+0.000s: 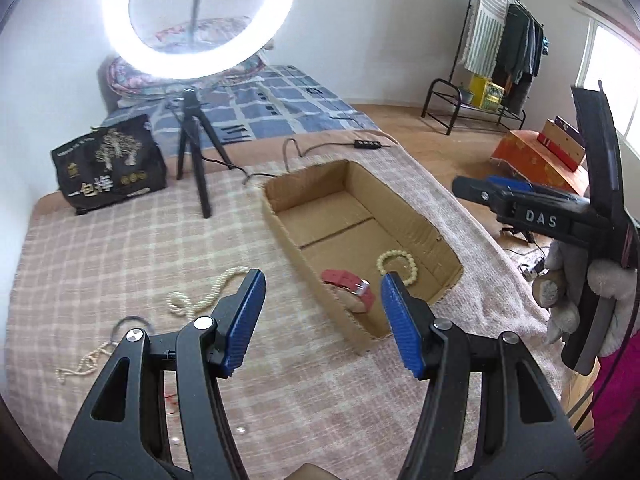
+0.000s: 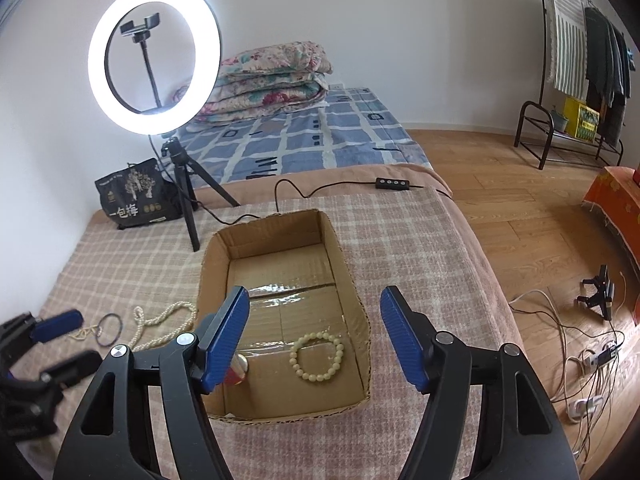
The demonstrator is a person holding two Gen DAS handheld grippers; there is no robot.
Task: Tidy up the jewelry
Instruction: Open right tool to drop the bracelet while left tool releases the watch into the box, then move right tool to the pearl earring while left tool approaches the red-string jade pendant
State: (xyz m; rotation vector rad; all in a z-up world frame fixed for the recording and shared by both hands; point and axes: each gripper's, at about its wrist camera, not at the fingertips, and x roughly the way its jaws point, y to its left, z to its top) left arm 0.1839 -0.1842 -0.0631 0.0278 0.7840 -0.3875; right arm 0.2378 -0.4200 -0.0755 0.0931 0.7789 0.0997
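The pearl necklace [image 1: 208,288] is seen left of the cardboard box [image 1: 280,216], nearer to the empty, parted left gripper [image 1: 322,322] than to the equally empty, parted right gripper [image 2: 314,334].

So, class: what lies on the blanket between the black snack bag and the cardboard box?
The ring light's tripod stands between the black snack bag and the cardboard box, its cable trailing toward the box; the right wrist view shows it best.

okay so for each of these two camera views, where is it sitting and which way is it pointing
Left wrist: on the left hand-held gripper, angled down at the cardboard box; the gloved hand with the right one shows at right.
Right wrist: on the right hand-held gripper, above the box's near end; the left one shows at left.
Shared: box, bead bracelet, ring light.
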